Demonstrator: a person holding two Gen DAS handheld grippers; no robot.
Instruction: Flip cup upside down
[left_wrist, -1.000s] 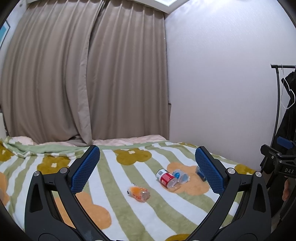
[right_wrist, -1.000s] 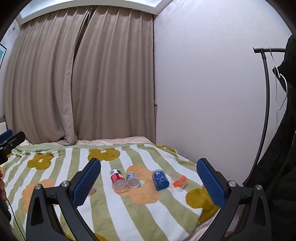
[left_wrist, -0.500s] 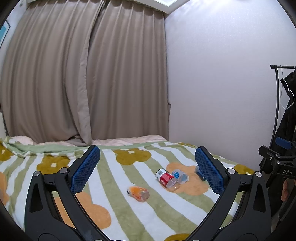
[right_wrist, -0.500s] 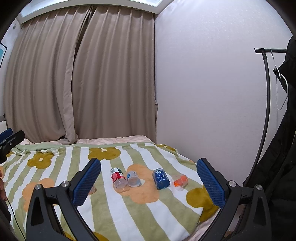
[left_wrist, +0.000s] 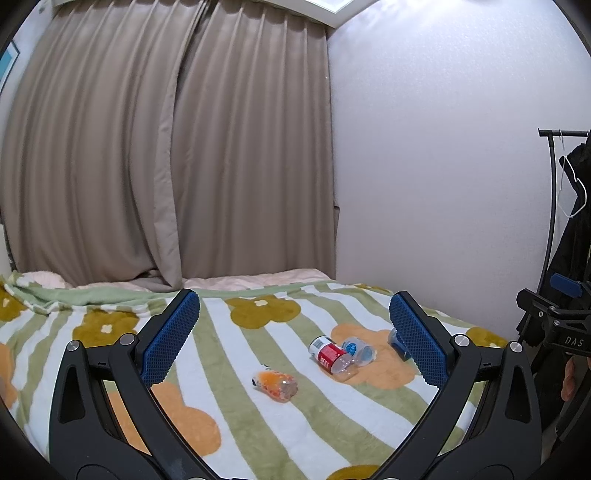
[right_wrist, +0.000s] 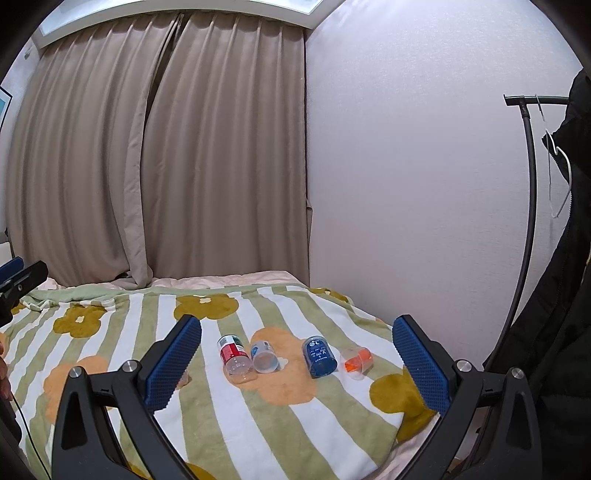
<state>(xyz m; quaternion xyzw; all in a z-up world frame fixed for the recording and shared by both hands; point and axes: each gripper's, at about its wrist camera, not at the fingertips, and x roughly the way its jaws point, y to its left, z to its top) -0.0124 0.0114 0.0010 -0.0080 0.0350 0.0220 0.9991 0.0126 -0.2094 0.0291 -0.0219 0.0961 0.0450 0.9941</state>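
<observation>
Several small clear plastic cups lie on their sides on a striped flower blanket (right_wrist: 258, 417). In the right wrist view they form a row: a red-labelled cup (right_wrist: 233, 356), a pale blue one (right_wrist: 264, 356), a dark blue one (right_wrist: 318, 356) and an orange one (right_wrist: 356, 362). The left wrist view shows the red cup (left_wrist: 330, 356), the pale blue cup (left_wrist: 358, 350), and an orange-labelled cup (left_wrist: 275, 384) lying apart. Part of the dark blue cup (left_wrist: 396, 341) peeks out behind my right finger. My left gripper (left_wrist: 293, 339) and right gripper (right_wrist: 297, 363) are both open, held back from the cups, holding nothing.
The bed (left_wrist: 258, 277) runs to beige curtains (right_wrist: 166, 166) at the back and a white wall (right_wrist: 406, 184) on the right. A clothes rack (right_wrist: 530, 184) with a dark coat (right_wrist: 569, 295) stands at the right. The blanket's edge (right_wrist: 391, 432) drops off near the right gripper.
Both views have shifted only slightly; the cups sit a touch higher and further right in the right wrist view. No cup has moved and both grippers stay open.
</observation>
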